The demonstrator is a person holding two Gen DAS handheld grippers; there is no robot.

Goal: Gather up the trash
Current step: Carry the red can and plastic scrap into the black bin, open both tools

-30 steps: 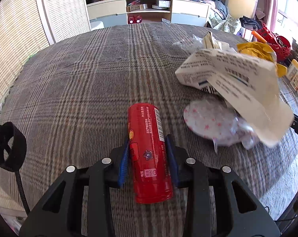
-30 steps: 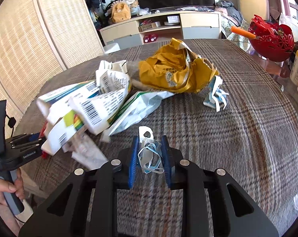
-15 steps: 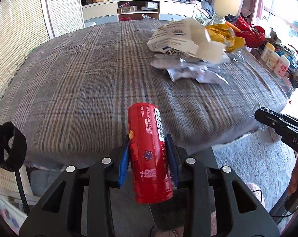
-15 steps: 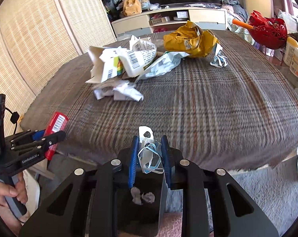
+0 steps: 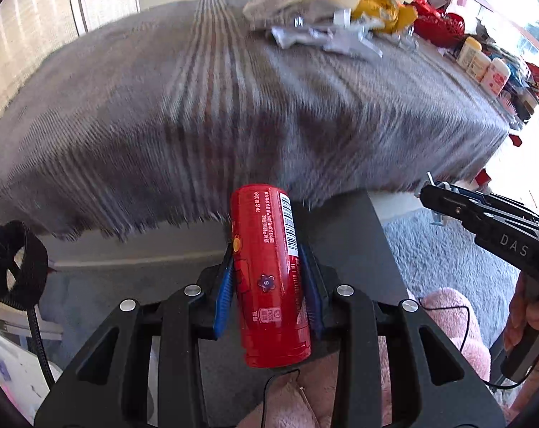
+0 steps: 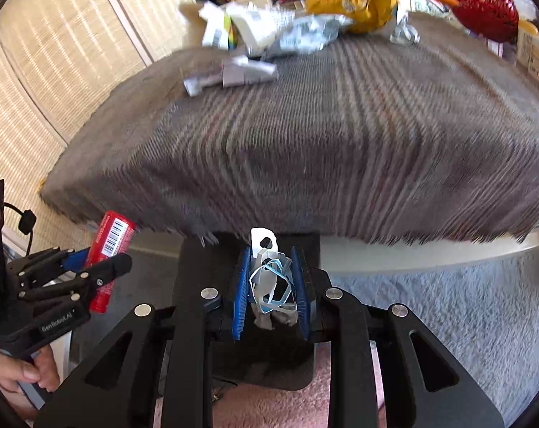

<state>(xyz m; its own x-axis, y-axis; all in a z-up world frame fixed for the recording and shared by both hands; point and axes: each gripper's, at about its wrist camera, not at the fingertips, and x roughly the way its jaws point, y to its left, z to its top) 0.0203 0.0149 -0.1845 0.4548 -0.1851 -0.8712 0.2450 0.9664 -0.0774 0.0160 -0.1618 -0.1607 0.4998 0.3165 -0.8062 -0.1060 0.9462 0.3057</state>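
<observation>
Plaid tabletop (image 5: 233, 100) lies ahead of my jaws, litter (image 6: 269, 32) piled at its far end. My left gripper (image 5: 267, 285) clamps a red can (image 5: 269, 271); my right gripper (image 6: 271, 285) pinches a wrapper (image 6: 269, 278) above a dark bin (image 6: 298, 367), which only the right view shows clearly.

Worktop (image 6: 340, 135) draped in grey-brown plaid cloth, fringe overhanging near edge. Far end: heap of crumpled white paper and printed packaging (image 6: 262, 32), touching crumpled yellow bag (image 6: 358, 3). Grey shag carpet (image 6: 465, 303) on floor below.
</observation>
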